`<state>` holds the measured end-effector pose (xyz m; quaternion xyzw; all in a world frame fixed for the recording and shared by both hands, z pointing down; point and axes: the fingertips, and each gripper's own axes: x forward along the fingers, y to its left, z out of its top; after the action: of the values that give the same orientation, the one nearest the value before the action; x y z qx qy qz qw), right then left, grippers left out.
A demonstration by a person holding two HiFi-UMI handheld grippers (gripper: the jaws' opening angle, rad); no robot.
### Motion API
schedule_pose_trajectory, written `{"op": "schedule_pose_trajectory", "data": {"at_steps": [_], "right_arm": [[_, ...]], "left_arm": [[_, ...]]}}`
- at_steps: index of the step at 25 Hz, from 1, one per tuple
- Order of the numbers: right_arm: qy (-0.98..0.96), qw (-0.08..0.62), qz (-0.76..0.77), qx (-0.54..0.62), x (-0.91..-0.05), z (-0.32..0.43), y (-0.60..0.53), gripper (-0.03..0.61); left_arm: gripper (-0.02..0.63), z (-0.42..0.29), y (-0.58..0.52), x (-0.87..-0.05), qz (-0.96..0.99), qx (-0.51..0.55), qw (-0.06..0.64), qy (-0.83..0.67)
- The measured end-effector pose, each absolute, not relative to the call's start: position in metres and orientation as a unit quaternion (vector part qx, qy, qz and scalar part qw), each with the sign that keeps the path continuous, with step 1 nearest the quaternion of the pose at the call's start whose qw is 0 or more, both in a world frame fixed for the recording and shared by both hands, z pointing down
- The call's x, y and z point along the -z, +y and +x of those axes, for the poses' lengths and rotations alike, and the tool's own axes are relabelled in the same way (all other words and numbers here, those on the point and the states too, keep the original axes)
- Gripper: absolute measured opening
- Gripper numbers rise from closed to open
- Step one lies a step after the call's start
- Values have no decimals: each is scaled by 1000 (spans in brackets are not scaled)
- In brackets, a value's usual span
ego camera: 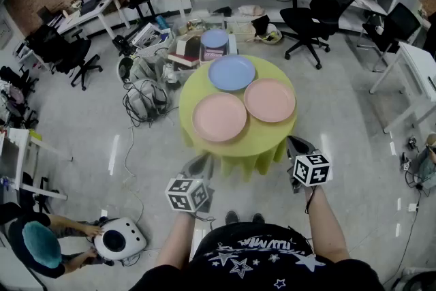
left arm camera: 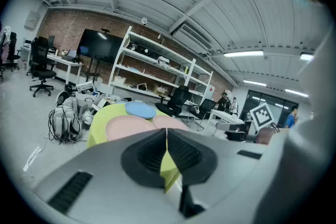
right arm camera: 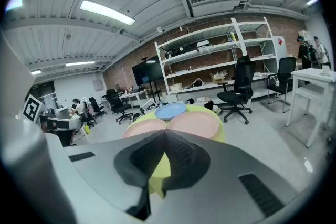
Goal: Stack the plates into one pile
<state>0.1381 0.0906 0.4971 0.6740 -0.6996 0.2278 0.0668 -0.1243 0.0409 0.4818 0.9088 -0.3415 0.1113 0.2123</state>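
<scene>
Sitting on one table point(ego camera: 240, 150): two pink plates point(ego camera: 219, 117), one blue plate point(ego camera: 231, 72).

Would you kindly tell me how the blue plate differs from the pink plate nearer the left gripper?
Colour: the blue plate is light blue, the pink plate pale pink. Place: the blue plate lies on the far side of the table, the pink plate at its near edge. Both lie flat, empty and unstacked.

Open floor point(ego camera: 136, 146) along the near side of the counter point(ego camera: 238, 152). Bags and cables point(ego camera: 144, 88) crowd its left, boxes point(ego camera: 194, 46) the far side. Up top, the blue plate point(ego camera: 231, 72), left pink plate point(ego camera: 219, 116) and right pink plate point(ego camera: 270, 99) leave hardly any room.
</scene>
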Motion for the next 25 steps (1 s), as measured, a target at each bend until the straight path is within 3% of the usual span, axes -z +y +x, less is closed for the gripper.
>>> {"op": "schedule_pose_trajectory", "data": {"at_steps": [16,25], "right_arm": [[-698,82,674,-226,-504,112,94,15],[-672,57,699,-238,-514,100,89,15]], "left_arm": [[18,-135,42,-504,908,-141,225,-323],[18,-156,27,-519,915,-151,220,-301]]}}
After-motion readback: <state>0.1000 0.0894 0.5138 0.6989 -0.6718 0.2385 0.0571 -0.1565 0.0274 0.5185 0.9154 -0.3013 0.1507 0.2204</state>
